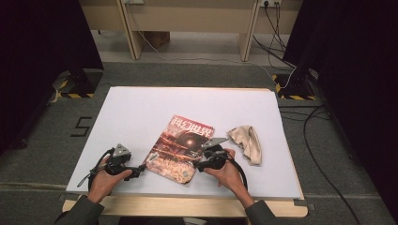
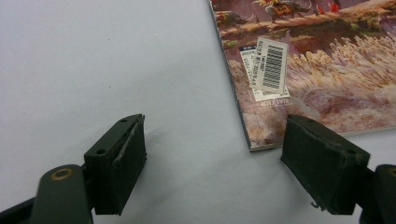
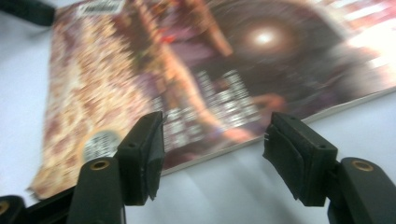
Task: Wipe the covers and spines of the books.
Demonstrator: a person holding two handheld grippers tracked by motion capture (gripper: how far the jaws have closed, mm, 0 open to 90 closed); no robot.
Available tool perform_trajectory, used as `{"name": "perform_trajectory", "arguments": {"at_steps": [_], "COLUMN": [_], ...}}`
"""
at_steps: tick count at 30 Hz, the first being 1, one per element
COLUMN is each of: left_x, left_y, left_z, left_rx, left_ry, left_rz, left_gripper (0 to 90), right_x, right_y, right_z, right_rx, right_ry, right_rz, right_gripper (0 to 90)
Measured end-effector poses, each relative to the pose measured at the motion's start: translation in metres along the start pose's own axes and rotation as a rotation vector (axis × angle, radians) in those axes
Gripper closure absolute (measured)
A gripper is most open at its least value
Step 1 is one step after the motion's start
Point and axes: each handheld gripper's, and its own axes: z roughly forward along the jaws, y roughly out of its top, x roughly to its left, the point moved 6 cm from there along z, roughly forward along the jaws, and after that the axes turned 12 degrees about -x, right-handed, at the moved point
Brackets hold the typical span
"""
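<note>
The left gripper [image 2: 212, 154] has its jaws spread wide with nothing between them but bare white surface [image 1: 136, 112]; the near corner of the magazine [image 2: 308, 70] lies just ahead of the gap, close beside the right-hand jaw in the left gripper view, and I cannot tell whether that jaw touches it. A white barcode sticker [image 2: 272, 63] sits on the cover a little way in from that corner. From above, the left gripper [image 1: 139, 169] lies low and nearly level, pointing across at the magazine's [image 1: 180, 146] left lower edge, with the left hand [image 1: 107, 180] wrapped around its body and the forearm coming in from the near edge.

The right gripper [image 3: 212, 156] also has its jaws apart, nothing pressed between them; they straddle the magazine's [image 3: 196, 79] long edge, which runs slanting just ahead of them, though that view is blurred. From above, the right gripper [image 1: 199, 161] sits at the magazine's right edge, the right hand [image 1: 228, 171] behind it.

The magazine lies flat and closed, turned askew, near the middle of the surface towards the person. A crumpled beige cloth [image 1: 248, 142] lies just beyond the right hand, apart from the magazine. The far half and left side of the surface are open room
</note>
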Motion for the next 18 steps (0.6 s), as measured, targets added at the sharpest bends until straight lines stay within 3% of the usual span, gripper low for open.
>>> {"name": "perform_trajectory", "arguments": {"at_steps": [4,7,12,14,18], "left_x": [-0.001,-0.008,-0.025,-0.030,-0.029], "left_y": [0.000,0.000,-0.001,-0.002,-0.001], "left_z": [-0.001,-0.003,-0.002,0.000,0.000], "left_rx": [-0.006,-0.011,-0.004,0.001,-0.003], "left_ry": [-0.001,-0.023,-0.057,-0.048,-0.045], "left_rz": [-0.010,-0.032,-0.004,0.023,0.020], "left_gripper": [23.9,25.0,24.9,23.2,24.8], "right_x": [-0.023,-0.039,-0.068,-0.080,-0.096], "right_y": [0.013,0.019,0.033,0.037,0.040], "right_z": [-0.001,0.003,0.015,0.023,0.040], "right_rx": [-0.046,-0.048,-0.061,-0.053,-0.032], "right_ry": [-0.048,-0.087,-0.137,-0.150,-0.174], "right_rz": [-0.017,-0.018,0.002,0.002,0.023], "right_gripper": [37.1,36.8,34.6,34.5,34.8]}}
